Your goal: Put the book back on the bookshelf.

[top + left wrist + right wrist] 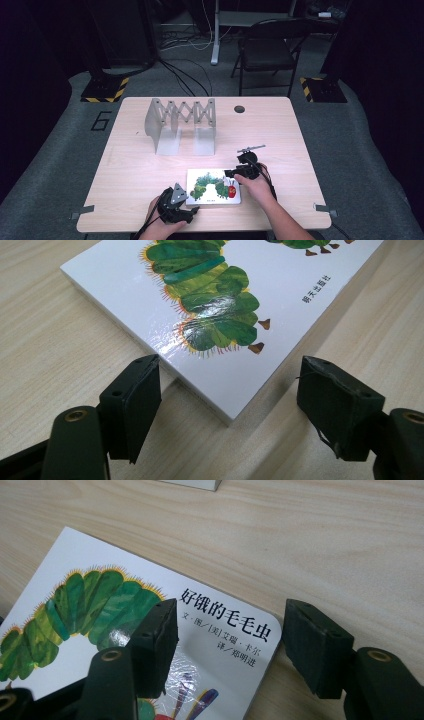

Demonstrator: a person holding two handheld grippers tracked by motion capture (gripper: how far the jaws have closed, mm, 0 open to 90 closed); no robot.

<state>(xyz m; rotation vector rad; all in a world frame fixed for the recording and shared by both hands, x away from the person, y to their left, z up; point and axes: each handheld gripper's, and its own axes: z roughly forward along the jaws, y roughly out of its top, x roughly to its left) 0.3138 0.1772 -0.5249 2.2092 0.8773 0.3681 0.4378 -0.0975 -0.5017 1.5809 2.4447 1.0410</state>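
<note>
While a picture book (213, 187) lay flat on the pale wooden table (130, 170), both grippers were held spread: left gripper (192, 214) at its near corner, right gripper (229, 173) at its far corner. A folding chair (270, 50) was seen on grey carpet (60, 150) behind.

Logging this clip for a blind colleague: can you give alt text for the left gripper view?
A white picture book with a green caterpillar on its cover lies flat on a light wooden table, one corner pointing toward the camera. The left gripper has its black jaws open, either side of that corner.
</note>
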